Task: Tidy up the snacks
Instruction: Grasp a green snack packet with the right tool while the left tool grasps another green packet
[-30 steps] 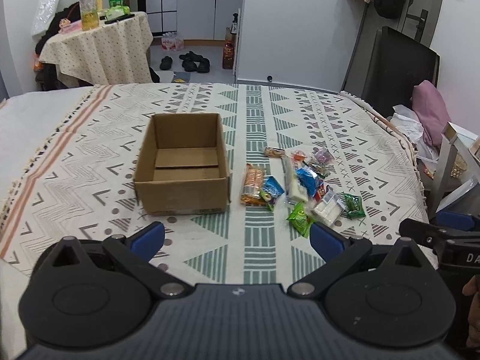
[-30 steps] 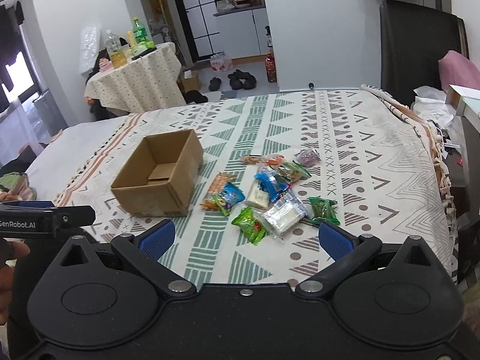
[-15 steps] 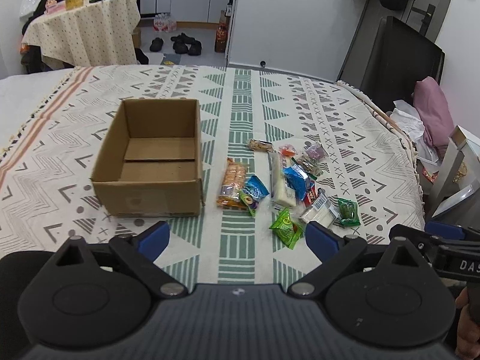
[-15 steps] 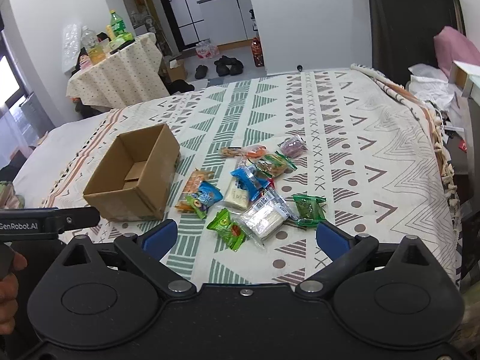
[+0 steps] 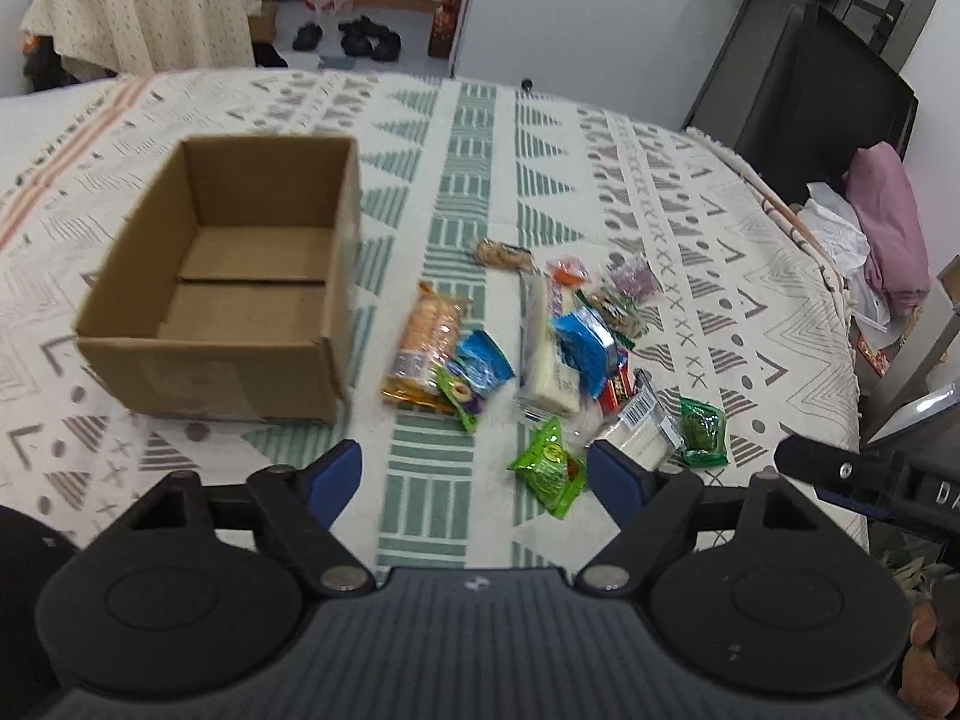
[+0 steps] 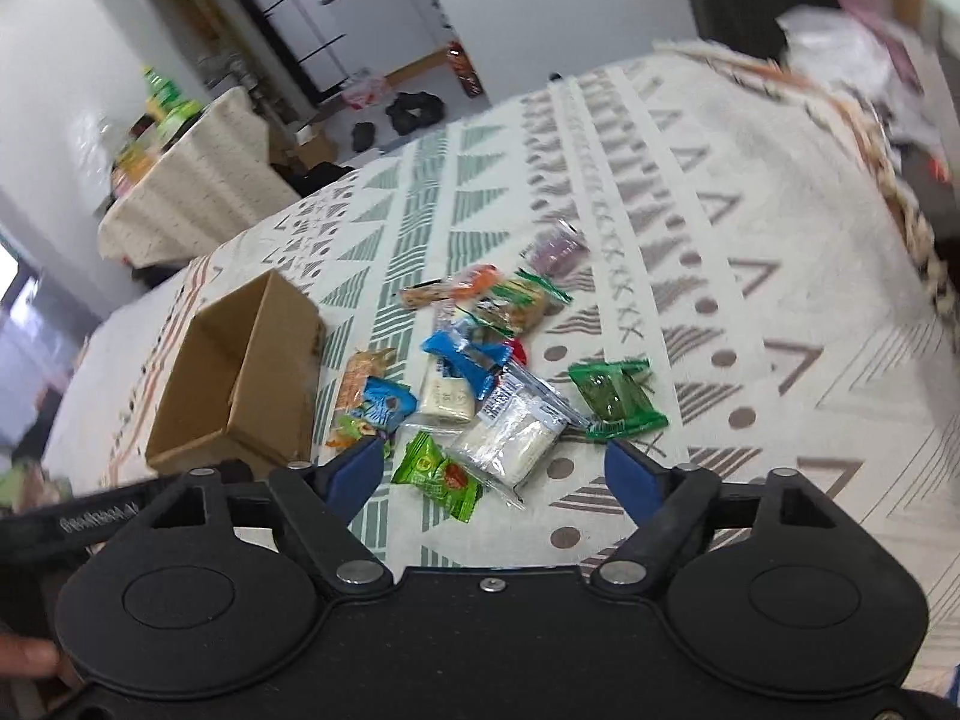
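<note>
Your left gripper [image 5: 474,471] hangs over a patterned bedspread [image 5: 474,138], jaws apart and closing with nothing between them. Your right gripper [image 6: 495,471] does the same, its jaws closing on air above the near edge of the snack pile.

The snacks lie loose on the bedspread just right of an open cardboard box [image 5: 222,294], none of them inside it. From the left wrist you look straight into the box: bare floor flaps, a centre seam. The right wrist view sees only its outer side wall and part of the inside [image 6: 240,372].

The right wrist view, tilted and blurred at its edges, gives the closer look at the nearest packets: a bright green packet [image 6: 438,474], a clear pack of white pieces [image 6: 510,435] and a dark green packet [image 6: 618,399]. The left view shows the orange cracker pack [image 5: 423,348] and the blue packet [image 5: 483,363] more plainly, beside the box.

Only the left view shows the pink bundle [image 5: 888,228] past the bed's right side; only the right shows bottles on a cloth-covered table [image 6: 186,180].
</note>
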`<state>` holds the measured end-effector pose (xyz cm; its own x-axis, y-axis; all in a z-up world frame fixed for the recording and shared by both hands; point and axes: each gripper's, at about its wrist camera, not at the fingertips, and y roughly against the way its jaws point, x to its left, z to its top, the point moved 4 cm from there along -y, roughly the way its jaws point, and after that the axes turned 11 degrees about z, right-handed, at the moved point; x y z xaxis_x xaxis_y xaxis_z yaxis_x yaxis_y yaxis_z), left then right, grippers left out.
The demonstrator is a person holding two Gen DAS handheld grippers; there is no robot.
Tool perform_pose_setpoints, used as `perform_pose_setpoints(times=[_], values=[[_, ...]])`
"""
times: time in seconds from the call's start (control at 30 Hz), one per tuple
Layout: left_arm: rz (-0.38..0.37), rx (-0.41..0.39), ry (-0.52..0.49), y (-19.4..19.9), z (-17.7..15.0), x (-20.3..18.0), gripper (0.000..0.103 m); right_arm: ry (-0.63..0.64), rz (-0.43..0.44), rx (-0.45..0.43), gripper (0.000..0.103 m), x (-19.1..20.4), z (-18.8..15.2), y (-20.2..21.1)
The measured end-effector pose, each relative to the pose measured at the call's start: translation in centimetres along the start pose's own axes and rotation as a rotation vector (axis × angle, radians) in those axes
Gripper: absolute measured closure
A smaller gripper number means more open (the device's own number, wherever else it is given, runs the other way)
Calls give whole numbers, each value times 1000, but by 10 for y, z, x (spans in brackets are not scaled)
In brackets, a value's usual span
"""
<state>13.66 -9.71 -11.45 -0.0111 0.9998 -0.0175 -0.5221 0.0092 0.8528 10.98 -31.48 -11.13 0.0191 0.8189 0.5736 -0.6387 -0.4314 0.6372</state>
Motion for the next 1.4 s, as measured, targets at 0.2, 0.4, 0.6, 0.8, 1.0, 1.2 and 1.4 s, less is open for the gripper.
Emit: perform_pose_setpoints(times=[0.2, 0.4, 0.6, 0.8, 1.0, 1.2, 1.4], values=[[0, 36, 2, -28, 0, -12, 26, -83, -2, -4, 27, -17, 6, -21], [-7, 79, -3, -59, -4, -22, 35, -154, -26, -43, 31, -37, 13, -35], [-10, 115, -22, -89, -9, -33, 36, -160, -68, -14, 38, -49, 16, -56], [-12, 143, -58, -108, -12, -48, 38, -159, -102, 7, 41, -57, 17, -72], [-5, 161, -68, -120, -15, -55, 53, -139, -138, 24, 41, -63, 20, -85], [-4, 156, -72, -116, -14, -62, 69, -106, -168, 63, 41, -67, 25, -104], [26, 152, -38, -112, -12, -51, 69, -96, -176, 73, 42, -69, 25, -108]])
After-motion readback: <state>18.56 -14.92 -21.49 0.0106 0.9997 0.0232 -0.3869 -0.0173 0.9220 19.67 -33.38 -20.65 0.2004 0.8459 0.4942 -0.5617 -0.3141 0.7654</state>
